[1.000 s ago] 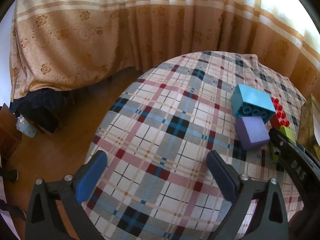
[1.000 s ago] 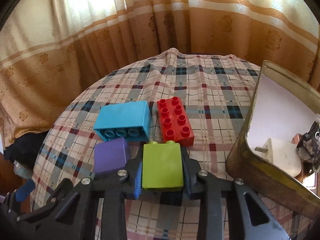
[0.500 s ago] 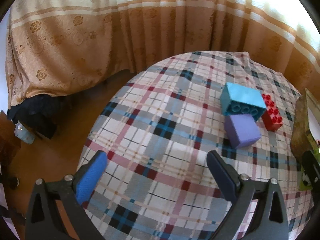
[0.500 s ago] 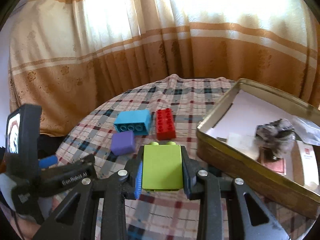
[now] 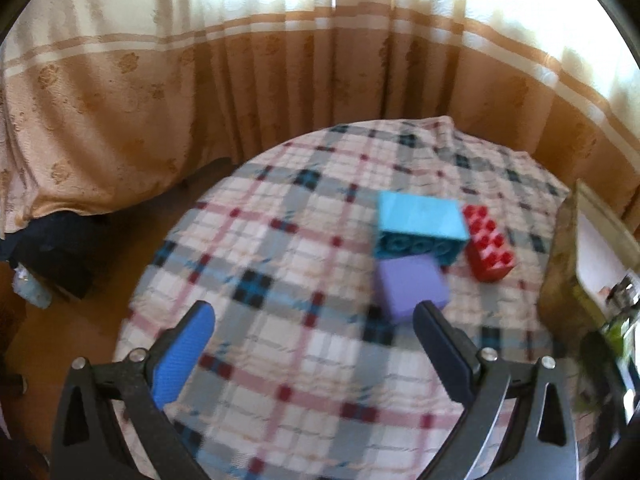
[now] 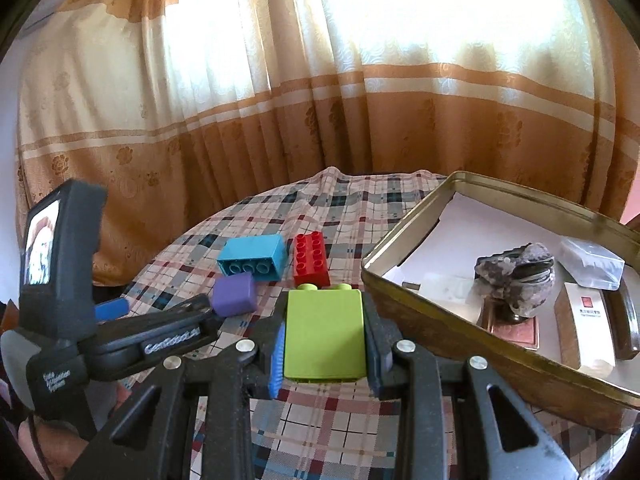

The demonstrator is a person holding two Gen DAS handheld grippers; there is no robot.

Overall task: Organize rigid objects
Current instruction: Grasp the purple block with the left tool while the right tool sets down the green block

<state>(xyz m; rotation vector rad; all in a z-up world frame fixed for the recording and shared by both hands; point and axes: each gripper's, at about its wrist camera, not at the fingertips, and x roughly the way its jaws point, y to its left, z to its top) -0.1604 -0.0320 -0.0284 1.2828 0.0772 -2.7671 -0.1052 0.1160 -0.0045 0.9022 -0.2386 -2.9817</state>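
Four plastic building bricks are in view, one of each colour, on a round table under a plaid cloth (image 6: 320, 428). A lime-green plastic brick (image 6: 325, 334), smooth-sided with two round studs on its far end, is clamped between the pads of the right gripper (image 6: 325, 340), held above the cloth just beside the near left wall of a rectangular gold metal tin (image 6: 460, 340). Three bricks lie on the cloth to the left of the tin: a red eight-stud brick (image 6: 311, 258) nearest it, studs up; a turquoise long brick (image 6: 254, 257) just left of the red one, tipped on its side so three hollow tubes face the camera; and a purple square brick (image 6: 235, 294) just in front of the turquoise one. The left gripper (image 5: 316, 340) hovers over the cloth with its jaws wide apart and nothing between them, the purple brick just beyond its right finger. Inside the tin lie one grey rough stone figure (image 6: 516, 276), one clear plastic box (image 6: 592, 264) and some flat cards.
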